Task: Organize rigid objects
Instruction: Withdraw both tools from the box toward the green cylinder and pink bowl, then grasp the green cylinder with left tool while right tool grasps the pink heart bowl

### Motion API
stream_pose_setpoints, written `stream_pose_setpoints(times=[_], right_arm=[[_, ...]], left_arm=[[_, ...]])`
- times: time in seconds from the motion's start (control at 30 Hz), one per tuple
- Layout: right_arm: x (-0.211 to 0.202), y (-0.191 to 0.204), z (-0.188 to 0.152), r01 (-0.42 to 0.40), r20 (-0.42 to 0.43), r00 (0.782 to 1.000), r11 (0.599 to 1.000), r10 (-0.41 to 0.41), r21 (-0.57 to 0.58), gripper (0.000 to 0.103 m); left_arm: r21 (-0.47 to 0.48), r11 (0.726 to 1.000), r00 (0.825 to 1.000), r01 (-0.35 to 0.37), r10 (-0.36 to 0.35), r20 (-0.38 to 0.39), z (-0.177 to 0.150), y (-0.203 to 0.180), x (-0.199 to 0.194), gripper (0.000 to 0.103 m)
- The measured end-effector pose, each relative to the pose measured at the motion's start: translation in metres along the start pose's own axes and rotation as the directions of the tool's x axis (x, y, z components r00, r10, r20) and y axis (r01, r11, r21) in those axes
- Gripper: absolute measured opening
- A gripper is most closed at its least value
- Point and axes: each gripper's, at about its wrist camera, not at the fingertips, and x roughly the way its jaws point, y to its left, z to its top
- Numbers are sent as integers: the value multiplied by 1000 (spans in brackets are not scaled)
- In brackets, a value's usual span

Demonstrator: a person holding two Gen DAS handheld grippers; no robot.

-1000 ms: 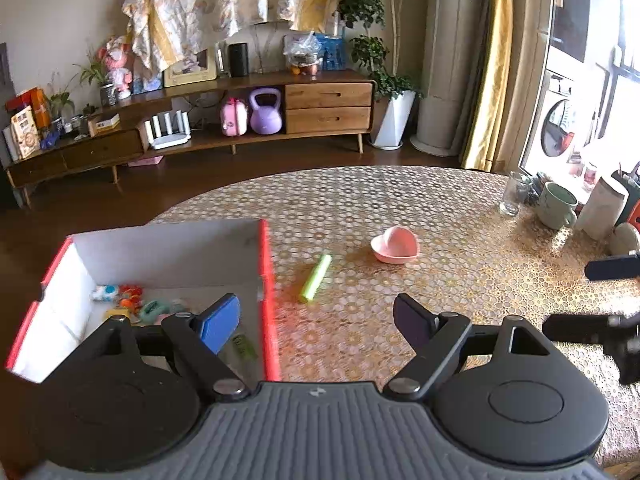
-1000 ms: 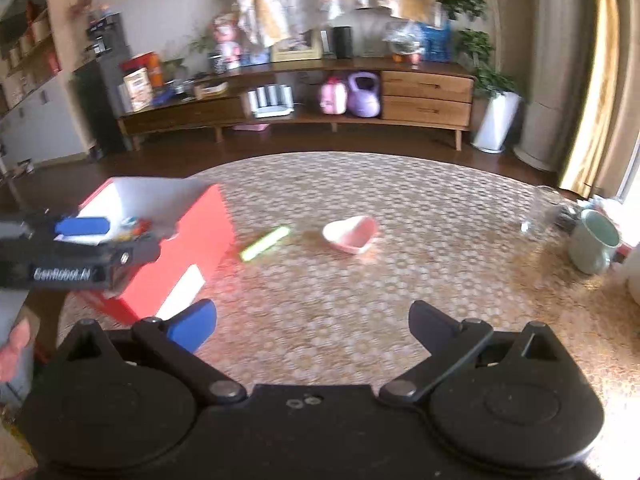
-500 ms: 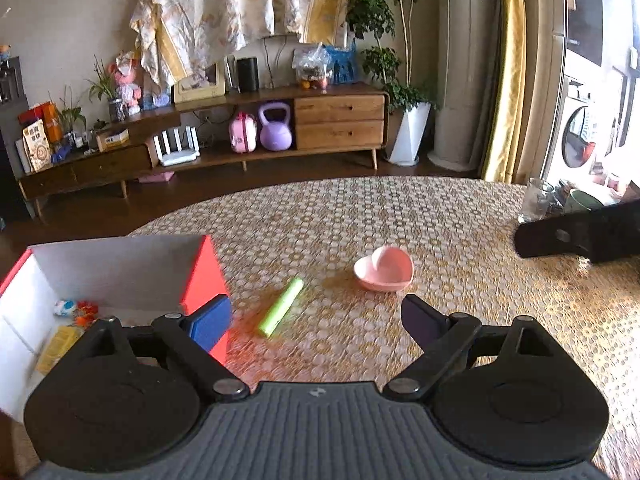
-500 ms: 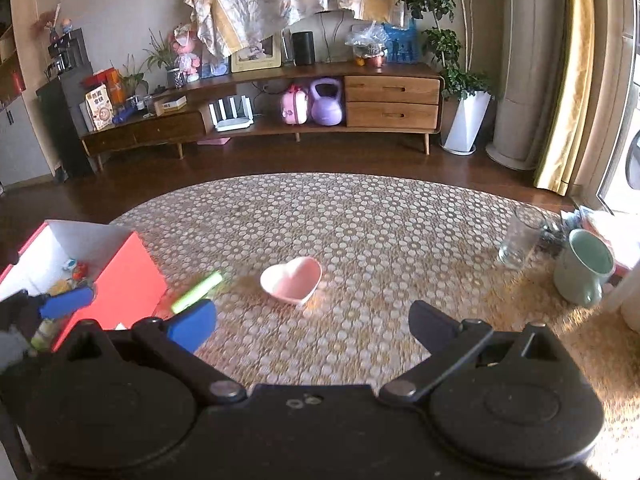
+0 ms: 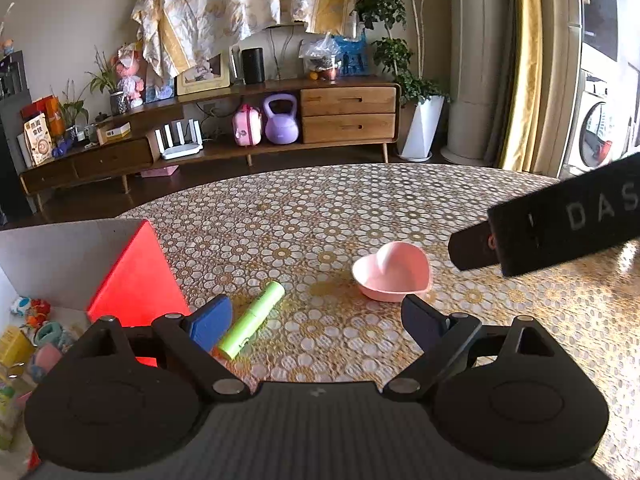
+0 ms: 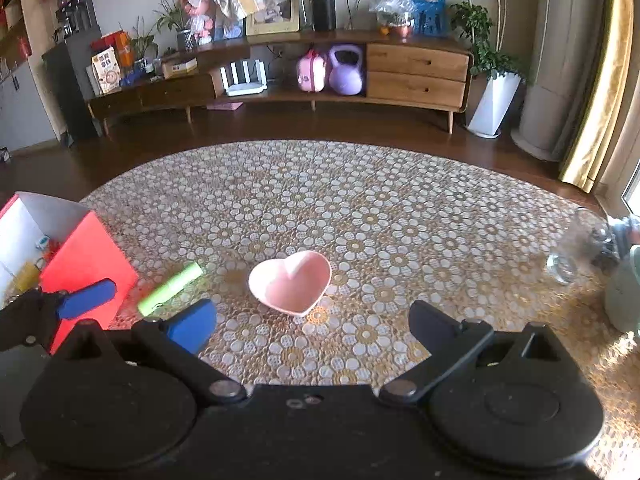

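Two loose things remain on the patterned table (image 6: pixel 400 208): a green tube (image 5: pixel 253 320) lying at the lower centre-left of the left wrist view, and a pink heart-shaped bowl (image 6: pixel 291 286) at mid-frame of the right wrist view. The red box (image 5: pixel 136 280), already holding small toys, stands at the left edge of both views, just beside the tube. The left gripper (image 5: pixel 316 322) has just been opening and its jaws stand wide with nothing between them; the tube's near end lies just beside its blue pad. The right gripper (image 6: pixel 312 330) is likewise spread wide and empty, aimed at the bowl. The main hazard, as I judge it, is crowding: the right gripper's black body already crosses the right side of the left view above the bowl, so both tools reaching inward could knock together. The tube is round and would likely roll if a pad nudges it. The bowl's shallow sloping wall could slip out of a pinch and tip. A glass (image 6: pixel 568 256) at the far right sits clear.
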Motion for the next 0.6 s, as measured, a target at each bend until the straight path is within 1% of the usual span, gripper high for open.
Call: stream_pose_setpoints(times=[0.2,0.3,0.43,0.53,0.6], right_arm=[[35,-1,7,-16,-20,1000,1000,17,9,102],[49,2,9,-13,-26,1000,1000,13,10,102],[68,9,14,4,-31,1000,1000,-4,10,102],[82,13,15,3,-41,999,1000,-2,18,102],[90,17,15,3,-51,999,1000,-2,14,102]], left_arm=[[-20,1000,1000,-23,22,-16,-3,9,29,92],[-15,999,999,-41,41,-17,-4,9,39,92],[-21,998,998,-51,50,-24,-5,11,52,92],[-25,998,998,-58,57,-25,-6,13,58,92],[-24,998,998,-60,59,-28,-7,15,61,88]])
